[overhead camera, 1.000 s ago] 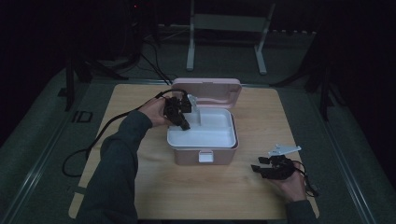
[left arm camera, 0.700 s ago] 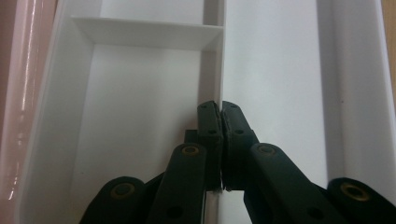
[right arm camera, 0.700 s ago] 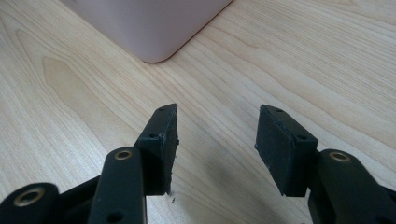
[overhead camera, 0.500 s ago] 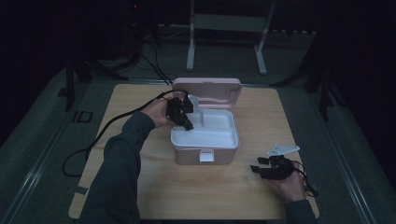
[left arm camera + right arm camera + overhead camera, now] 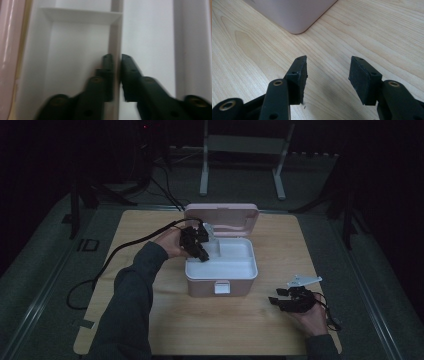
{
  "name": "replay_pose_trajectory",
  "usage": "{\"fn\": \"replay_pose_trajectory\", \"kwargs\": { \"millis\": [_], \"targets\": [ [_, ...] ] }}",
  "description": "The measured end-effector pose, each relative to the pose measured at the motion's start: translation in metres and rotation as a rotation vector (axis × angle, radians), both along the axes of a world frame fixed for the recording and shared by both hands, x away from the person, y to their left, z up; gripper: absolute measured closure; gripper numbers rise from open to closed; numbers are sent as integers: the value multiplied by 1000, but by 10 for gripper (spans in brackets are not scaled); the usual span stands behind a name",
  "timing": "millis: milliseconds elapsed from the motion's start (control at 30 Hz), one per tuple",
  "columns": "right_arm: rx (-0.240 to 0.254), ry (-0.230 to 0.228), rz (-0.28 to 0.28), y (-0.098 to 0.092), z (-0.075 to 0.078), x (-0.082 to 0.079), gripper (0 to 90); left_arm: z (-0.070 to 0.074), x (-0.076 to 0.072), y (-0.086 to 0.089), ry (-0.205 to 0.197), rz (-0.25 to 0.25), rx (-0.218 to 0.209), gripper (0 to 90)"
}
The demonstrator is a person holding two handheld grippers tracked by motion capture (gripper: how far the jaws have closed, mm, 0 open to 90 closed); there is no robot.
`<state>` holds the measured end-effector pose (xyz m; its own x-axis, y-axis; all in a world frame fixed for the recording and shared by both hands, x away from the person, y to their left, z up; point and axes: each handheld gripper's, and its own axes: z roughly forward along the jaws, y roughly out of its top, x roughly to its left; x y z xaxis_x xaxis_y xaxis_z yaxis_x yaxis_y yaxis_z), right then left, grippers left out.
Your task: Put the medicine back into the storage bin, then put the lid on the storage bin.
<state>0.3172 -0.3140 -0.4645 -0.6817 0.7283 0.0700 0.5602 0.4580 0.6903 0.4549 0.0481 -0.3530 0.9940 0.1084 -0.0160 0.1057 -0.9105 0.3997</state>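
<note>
The wooden table (image 5: 165, 320) carried a pink box (image 5: 221, 285) near its middle, lid (image 5: 221, 213) raised and the white tray (image 5: 235, 269) exposed. The left gripper (image 5: 117, 60) reached into that tray, jaws astride its upright divider (image 5: 115, 35) — they had just been easing apart. The right gripper (image 5: 328, 66) rested on the table beside the box — jaws apart, nothing between them.

Upright lid (image 5: 221, 214) blocks box (image 5: 220, 285) rear; front table (image 5: 210, 325) free.
</note>
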Motion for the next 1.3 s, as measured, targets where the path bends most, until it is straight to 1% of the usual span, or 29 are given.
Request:
{"fn": "replay_pose_trajectory", "kwargs": {
  "millis": [33,67,100,133,167,200,233,267,467,533,567,600,633,667,767,800,833,933,1000,1033,1067,1133,1167,1267,1300],
  "targets": [
    [1,1,-3,0,0,0,482,2,0,3,-4,4,3,748],
    [3,1,-4,-1,0,0,481,3,0,5,-2,3,6,718],
    [2,0,-4,-1,0,0,481,4,-2,7,-2,21,4,701],
    [2,2,-5,-1,0,0,481,6,-2,9,-19,4,4,683],
    [3,0,-3,-1,0,0,482,8,-3,11,-22,9,-2,675],
    [2,0,-4,-1,0,0,482,11,-3,14,-40,10,-9,664],
    [1,0,-4,-1,0,0,482,14,-4,17,-47,14,-20,644],
    [2,-1,-4,-1,0,0,481,17,-6,20,-55,16,-30,643],
    [1,-2,-7,-2,1,-1,481,33,-20,41,-126,48,-91,597],
    [3,-2,-10,-2,1,-1,482,38,-25,49,-148,63,-106,589],
    [3,-4,-8,-2,1,-1,481,40,-26,53,-158,69,-106,585],
    [3,-4,-8,-3,2,-1,482,43,-28,57,-166,75,-122,579],
    [3,-4,-8,-3,2,-1,481,45,-28,63,-162,88,-149,576],
    [3,-5,-8,-2,2,-1,481,46,-29,68,-163,100,-162,569],
    [2,-4,-10,-3,2,-1,481,49,-30,82,-194,138,-180,549],
    [3,-3,-12,-3,2,-1,481,50,-30,86,-188,147,-200,545],
    [4,-4,-12,-3,2,-1,481,51,-30,91,-187,152,-209,546],
    [0,-3,-11,-2,2,0,480,51,-31,101,-201,180,-218,540],
    [2,-5,-11,-2,2,-1,480,51,-30,108,-211,209,-249,532],
    [2,-6,-12,-2,3,-1,480,51,-29,111,-222,221,-255,526],
    [3,-6,-12,-2,3,-1,480,51,-28,114,-227,244,-265,503],
    [-1,-6,-10,-1,3,0,479,51,-25,116,-237,267,-287,491],
    [-1,-8,-9,-1,3,0,479,51,-24,116,-247,277,-289,481],
    [2,-8,-4,0,4,1,479,52,-21,116,-252,290,-294,463],
    [0,-8,-2,1,4,1,478,53,-19,115,-260,297,-293,456]
  ]
}}
